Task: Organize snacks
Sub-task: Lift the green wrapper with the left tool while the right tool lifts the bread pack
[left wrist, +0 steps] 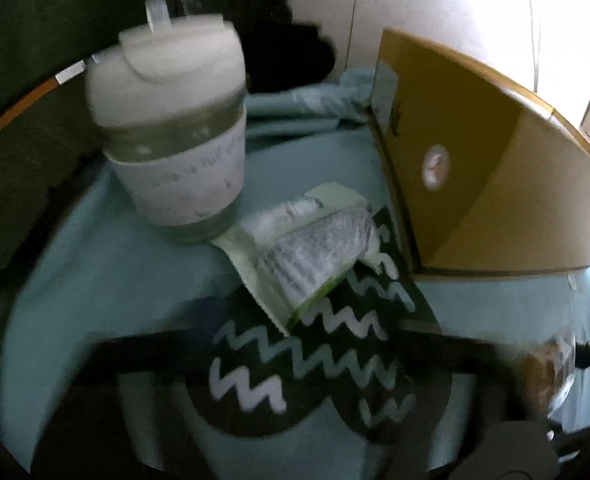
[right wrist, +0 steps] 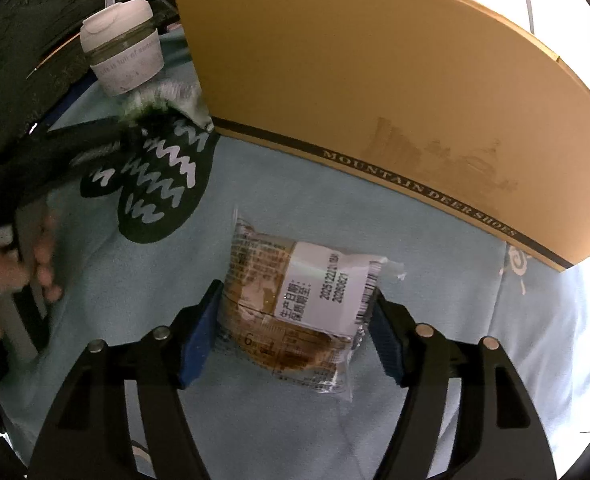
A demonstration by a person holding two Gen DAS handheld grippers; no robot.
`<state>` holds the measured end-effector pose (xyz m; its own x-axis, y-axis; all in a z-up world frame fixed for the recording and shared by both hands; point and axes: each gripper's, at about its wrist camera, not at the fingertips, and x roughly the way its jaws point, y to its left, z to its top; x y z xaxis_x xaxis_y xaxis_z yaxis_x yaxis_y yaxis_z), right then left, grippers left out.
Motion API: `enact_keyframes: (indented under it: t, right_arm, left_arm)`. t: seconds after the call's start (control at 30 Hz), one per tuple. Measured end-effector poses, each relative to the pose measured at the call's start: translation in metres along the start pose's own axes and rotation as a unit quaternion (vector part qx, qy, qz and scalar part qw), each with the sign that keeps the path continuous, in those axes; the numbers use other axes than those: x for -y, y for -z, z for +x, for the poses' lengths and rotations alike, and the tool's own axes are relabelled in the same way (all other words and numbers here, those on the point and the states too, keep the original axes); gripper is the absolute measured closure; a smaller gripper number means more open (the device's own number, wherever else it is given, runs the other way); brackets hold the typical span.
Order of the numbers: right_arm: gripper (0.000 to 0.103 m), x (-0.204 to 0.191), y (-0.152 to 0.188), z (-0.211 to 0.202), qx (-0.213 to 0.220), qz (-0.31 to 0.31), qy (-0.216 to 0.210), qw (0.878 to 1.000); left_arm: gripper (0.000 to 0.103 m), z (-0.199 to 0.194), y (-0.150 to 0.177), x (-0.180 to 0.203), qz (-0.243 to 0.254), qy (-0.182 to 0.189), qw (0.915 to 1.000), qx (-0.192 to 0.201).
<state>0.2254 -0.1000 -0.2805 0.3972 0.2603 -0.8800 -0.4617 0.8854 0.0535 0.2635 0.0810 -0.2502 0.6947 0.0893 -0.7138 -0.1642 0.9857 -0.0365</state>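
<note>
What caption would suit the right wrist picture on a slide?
Right gripper straddles a wrapped pastry on a pale blue cloth, with a yellow shoe box behind.

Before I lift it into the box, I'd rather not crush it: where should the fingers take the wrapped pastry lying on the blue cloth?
Grip the wrapped pastry across its middle, on its two long side edges, coming down from above. It lies flat on the blue cloth, and the right gripper already straddles it with its fingers apart. Close gently: the wrapper looks thin and the pastry soft.
</note>
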Motion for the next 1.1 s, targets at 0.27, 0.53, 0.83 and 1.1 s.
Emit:
enact_keyframes:
  t: [0.27, 0.53, 0.83, 1.1]
  right_arm:
    - [0.031, 0.002, 0.004, -0.004, 0.005, -0.005, -0.006, 1.0]
    - [0.029, 0.006, 0.006, -0.003, 0.008, -0.011, -0.014, 1.0]
    - [0.024, 0.005, 0.008, -0.002, 0.007, -0.01, -0.011, 1.0]
    - [0.032, 0.01, 0.004, -0.007, 0.003, -0.005, -0.008, 1.0]
  left_arm:
    - [0.007, 0.024, -0.03, 0.015, 0.081, -0.012, 0.9965, -0.017]
    - [0.011, 0.049, -0.026, 0.045, 0.272, -0.021, 0.9621, 0.013]
    - [0.043, 0.044, -0.023, 0.036, 0.234, 0.077, 0.9691, -0.014]
    - [0.047, 0.01, 0.012, 0.045, 0.224, 0.085, 0.9707, -0.014]
